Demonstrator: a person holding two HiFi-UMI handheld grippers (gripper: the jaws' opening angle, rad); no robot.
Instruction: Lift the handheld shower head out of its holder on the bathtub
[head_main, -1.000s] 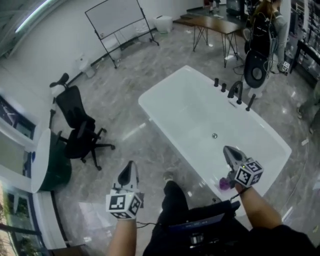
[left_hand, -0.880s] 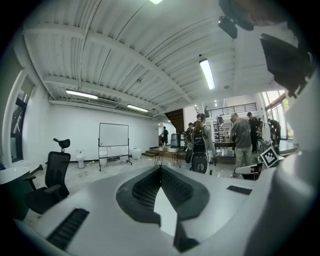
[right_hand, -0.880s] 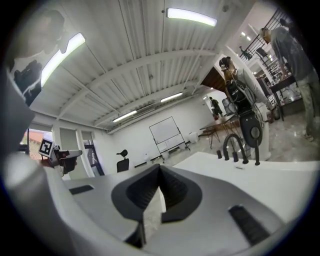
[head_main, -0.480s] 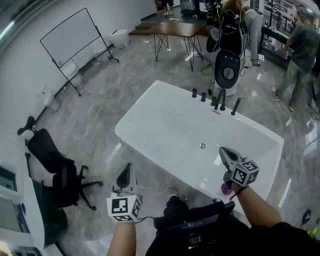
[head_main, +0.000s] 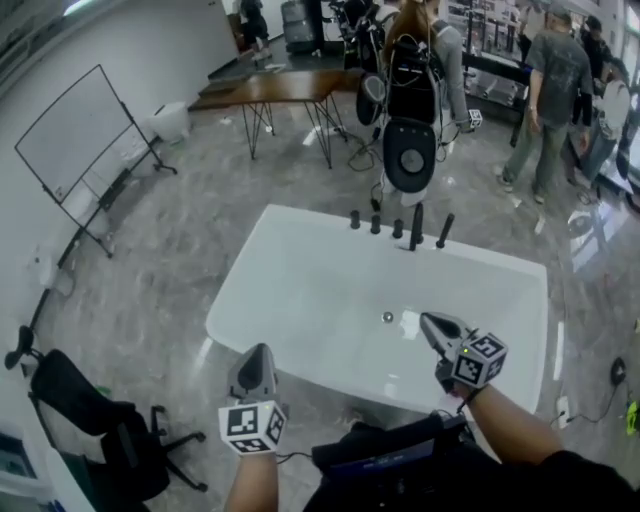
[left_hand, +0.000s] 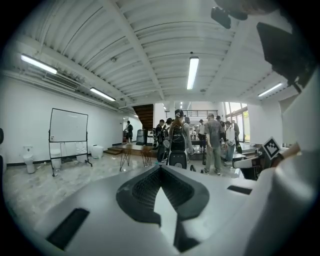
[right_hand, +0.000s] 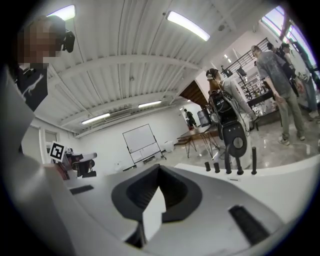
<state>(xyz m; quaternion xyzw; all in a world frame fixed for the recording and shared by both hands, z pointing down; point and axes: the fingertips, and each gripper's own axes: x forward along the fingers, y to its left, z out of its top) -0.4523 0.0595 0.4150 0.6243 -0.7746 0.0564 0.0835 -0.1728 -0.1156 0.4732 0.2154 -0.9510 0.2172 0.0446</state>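
Note:
The white bathtub (head_main: 300, 260) lies ahead of me. On its far rim stands a row of black fittings: three knobs, a spout (head_main: 416, 226) and, rightmost, the slim black handheld shower head (head_main: 444, 230) upright in its holder. In the right gripper view the shower head (right_hand: 253, 160) is the tall rod at the right end of that row, well beyond the jaws. My right gripper (head_main: 430, 322) hovers over the tub's near right part, shut and empty (right_hand: 159, 167). My left gripper (head_main: 256, 350) is by the near rim, shut with nothing in it (left_hand: 160, 170).
Behind the tub stand a black round-faced device on a stand (head_main: 410, 155) and several people (head_main: 550, 90). A wooden table (head_main: 270, 90) and a whiteboard (head_main: 75, 140) are at the back left, an office chair (head_main: 90, 420) at the near left. The drain (head_main: 388, 317) sits mid-tub.
The view has swung so the tub now lies straight ahead instead of off to the right. Both grippers went with it; the left one now reaches the tub's near rim. Jaws stayed shut.

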